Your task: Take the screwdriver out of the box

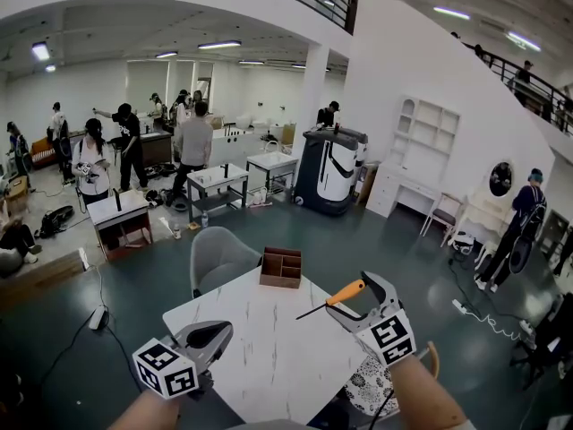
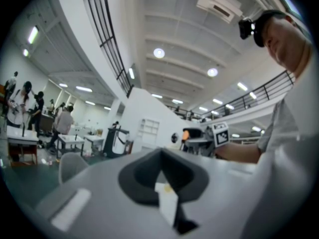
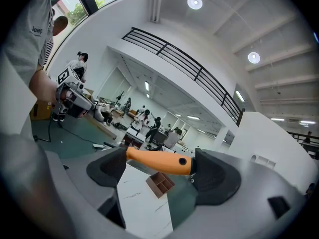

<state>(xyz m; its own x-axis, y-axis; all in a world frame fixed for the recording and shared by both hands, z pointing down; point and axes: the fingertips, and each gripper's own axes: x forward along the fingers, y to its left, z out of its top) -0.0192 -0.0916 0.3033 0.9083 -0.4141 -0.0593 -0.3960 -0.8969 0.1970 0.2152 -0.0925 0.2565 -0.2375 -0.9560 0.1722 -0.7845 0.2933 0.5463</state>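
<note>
Left gripper (image 1: 218, 332) idles pinched shut, empty; our right gripper (image 1: 356, 298) clamps the screwdriver (image 1: 344, 293) handle, clear of the box (image 1: 280, 268). We'd keep it level and lower slowly.

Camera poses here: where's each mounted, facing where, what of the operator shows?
Head view: on the head, forward and down over the table; left gripper, right gripper, both forearms show.
Left gripper view: on left gripper, tilted up at ceiling; shut jaws, torso.
Right gripper view: along jaws shut on the screwdriver, box below; torso.
Shared: head and right gripper views both show the box.
</note>
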